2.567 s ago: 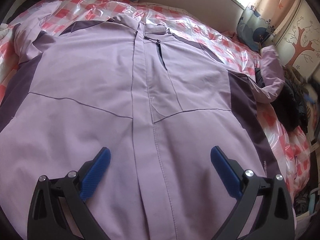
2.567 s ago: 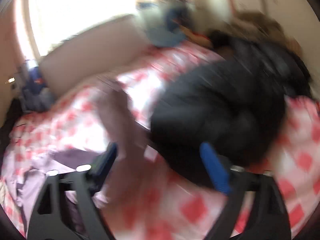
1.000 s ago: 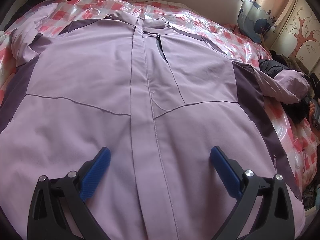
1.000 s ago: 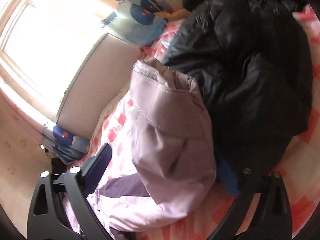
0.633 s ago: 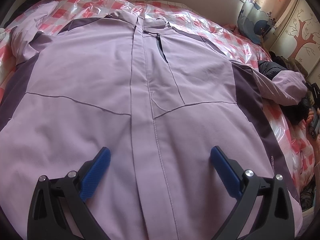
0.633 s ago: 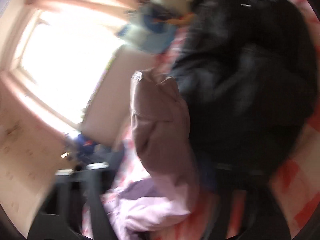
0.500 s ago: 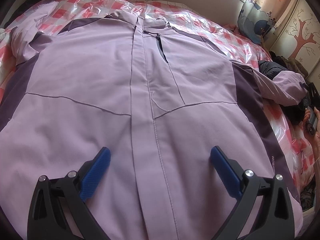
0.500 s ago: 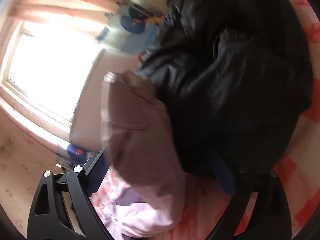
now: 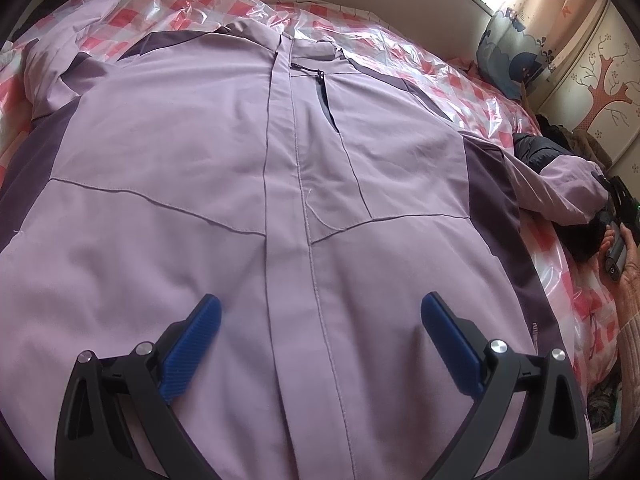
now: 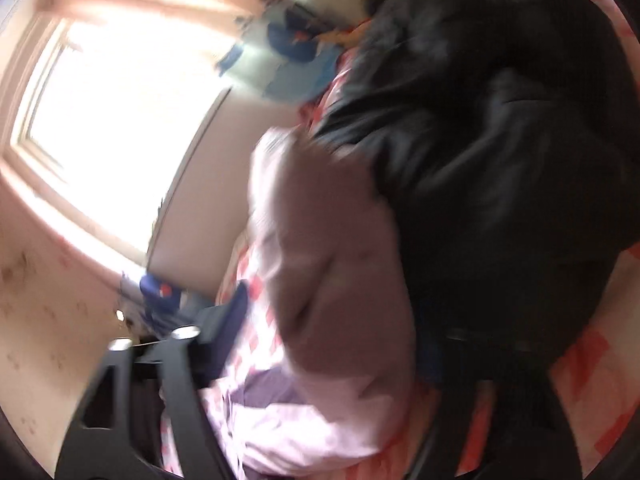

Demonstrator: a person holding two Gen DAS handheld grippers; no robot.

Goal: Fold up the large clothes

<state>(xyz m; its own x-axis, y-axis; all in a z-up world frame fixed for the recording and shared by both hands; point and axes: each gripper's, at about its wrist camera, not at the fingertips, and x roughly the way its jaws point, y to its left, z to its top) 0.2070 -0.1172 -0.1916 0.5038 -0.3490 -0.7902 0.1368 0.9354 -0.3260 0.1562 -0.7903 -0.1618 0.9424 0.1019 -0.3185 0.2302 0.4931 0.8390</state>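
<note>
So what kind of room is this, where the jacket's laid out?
Most likely a bedroom, perhaps a child's. The lilac jacket lies on a bed with a red-checked cover, a padded headboard behind it, star-print curtains at the window, and a tree decal on the wardrobe door.

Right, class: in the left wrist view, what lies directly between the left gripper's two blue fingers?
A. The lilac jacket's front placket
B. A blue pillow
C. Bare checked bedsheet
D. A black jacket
A: the lilac jacket lies spread flat, and its front placket runs between the open fingers of the left gripper.
</note>
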